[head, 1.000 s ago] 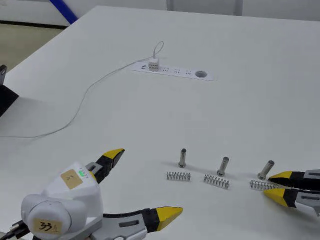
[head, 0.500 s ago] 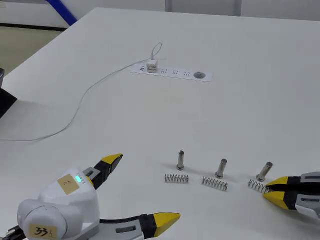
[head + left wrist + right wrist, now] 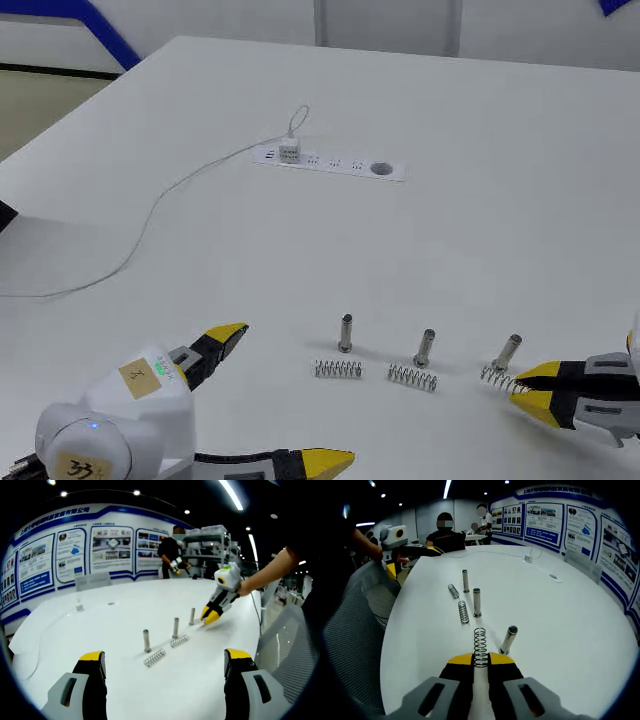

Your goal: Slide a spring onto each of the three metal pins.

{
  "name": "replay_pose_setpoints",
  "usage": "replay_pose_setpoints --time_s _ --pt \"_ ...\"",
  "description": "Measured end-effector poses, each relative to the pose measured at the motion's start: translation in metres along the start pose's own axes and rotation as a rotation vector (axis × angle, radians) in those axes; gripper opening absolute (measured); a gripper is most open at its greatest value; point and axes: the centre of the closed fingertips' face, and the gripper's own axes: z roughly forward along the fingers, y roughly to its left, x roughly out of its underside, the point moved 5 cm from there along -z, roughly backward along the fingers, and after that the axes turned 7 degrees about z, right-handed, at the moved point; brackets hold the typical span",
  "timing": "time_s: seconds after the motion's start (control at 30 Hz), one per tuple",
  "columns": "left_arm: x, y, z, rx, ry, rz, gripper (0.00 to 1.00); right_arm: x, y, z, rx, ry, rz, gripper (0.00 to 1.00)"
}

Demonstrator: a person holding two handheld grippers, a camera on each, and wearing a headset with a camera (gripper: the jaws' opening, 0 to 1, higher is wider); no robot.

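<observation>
While the right tool (image 3: pixel 516 386) pinches one of three springs (image 3: pixel 412 377) beside three pins (image 3: pixel 424 347), the left tool (image 3: pixel 292 395) gapes empty.

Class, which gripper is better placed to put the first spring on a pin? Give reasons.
Right. The right gripper is shut on a spring beside a pin; the left gripper hangs open, farther back.

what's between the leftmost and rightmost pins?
The middle pin, upright, with a loose spring lying beside its base; the head view shows it.
</observation>
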Motion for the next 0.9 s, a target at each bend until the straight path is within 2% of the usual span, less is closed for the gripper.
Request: replay_pose_setpoints --time_s 0.13,0.27,0.4,0.53,0.67,0.8,0.9 --pt "-0.005 -0.002 0.000 0.032 -0.023 -0.012 0.97 -0.012 0.008 -0.007 -0.005 -0.020 -0.030 0.10" --pt "-0.009 -0.005 0.005 0.064 -0.023 0.001 0.94 -0.024 0.016 -0.013 -0.017 -0.026 -0.063 0.10" --pt "-0.022 -0.010 0.010 0.101 -0.039 0.037 0.92 -0.037 0.027 -0.017 -0.025 -0.031 -0.085 0.10" --pt "-0.035 -0.015 0.016 0.140 -0.073 0.041 0.90 -0.046 0.037 -0.021 -0.028 -0.035 -0.115 0.10" --pt "-0.041 -0.023 0.022 0.202 -0.068 0.079 0.84 -0.053 0.048 -0.025 -0.041 -0.038 -0.142 0.10" --pt "-0.044 -0.034 0.026 0.282 -0.068 0.046 0.77 -0.060 0.057 -0.027 -0.056 -0.041 -0.160 0.10" --pt "-0.047 -0.040 0.031 0.305 -0.068 0.067 0.75 -0.065 0.066 -0.027 -0.075 -0.038 -0.182 0.10"
